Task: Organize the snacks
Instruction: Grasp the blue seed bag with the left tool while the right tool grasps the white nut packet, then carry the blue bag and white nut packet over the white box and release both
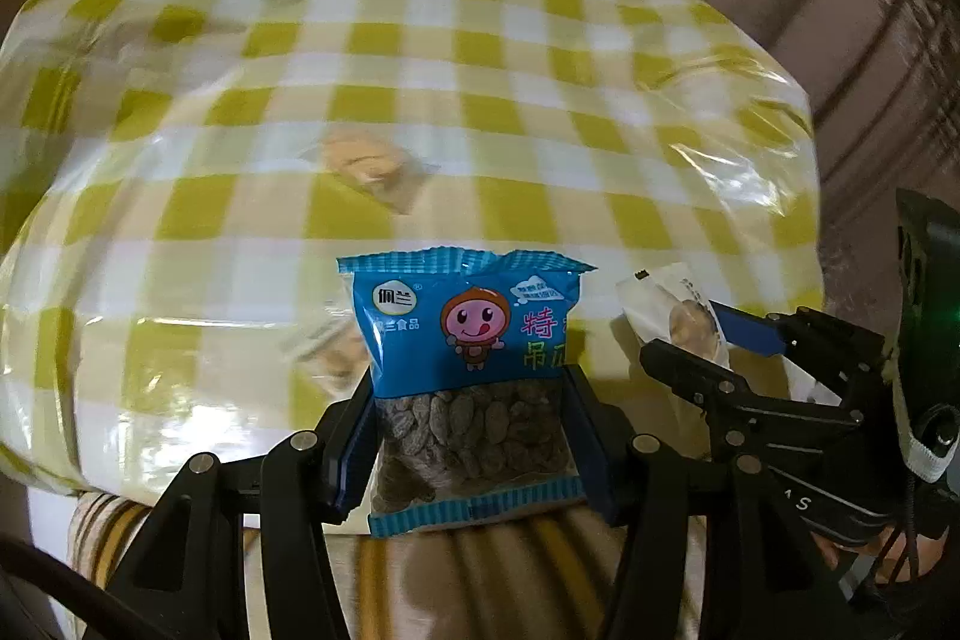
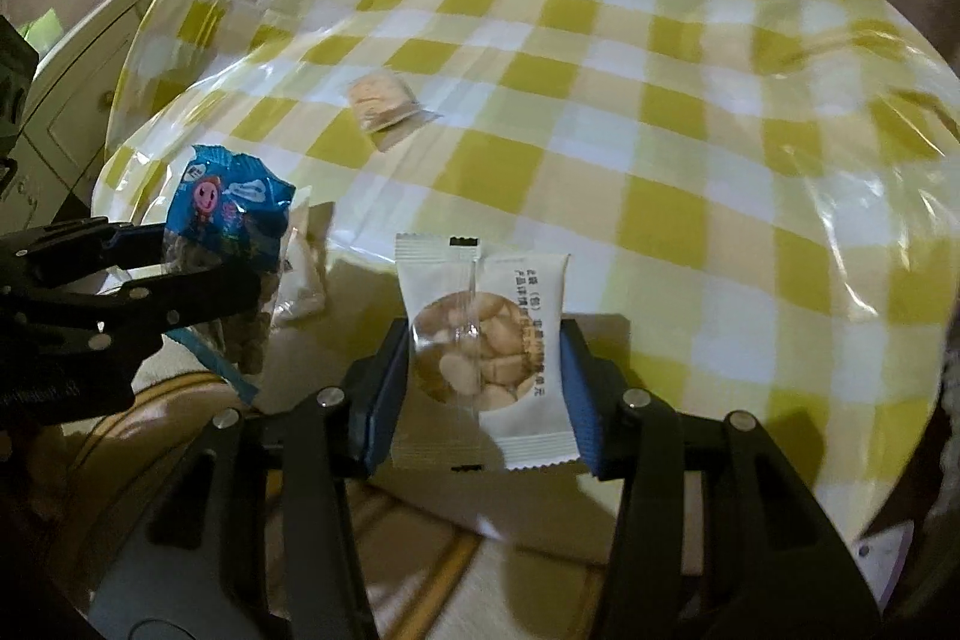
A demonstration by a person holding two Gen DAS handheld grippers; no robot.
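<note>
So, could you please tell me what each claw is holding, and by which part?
The left claw grips the blue seed packet by its clear lower half; the right claw grips the white nut packet by its side edges.

In our right gripper (image 2: 480, 382) we hold a white nut packet (image 2: 486, 352), blue pads pressing both its sides, above the near edge of the checked tablecloth (image 2: 660, 100). Our left gripper (image 2: 180, 262) grips a blue seed packet (image 2: 228, 232) over the cloth's left edge. A small clear biscuit packet (image 2: 384, 100) lies on the cloth beyond.

Wrist views downward (shared table (image 1: 420, 40)).
</note>
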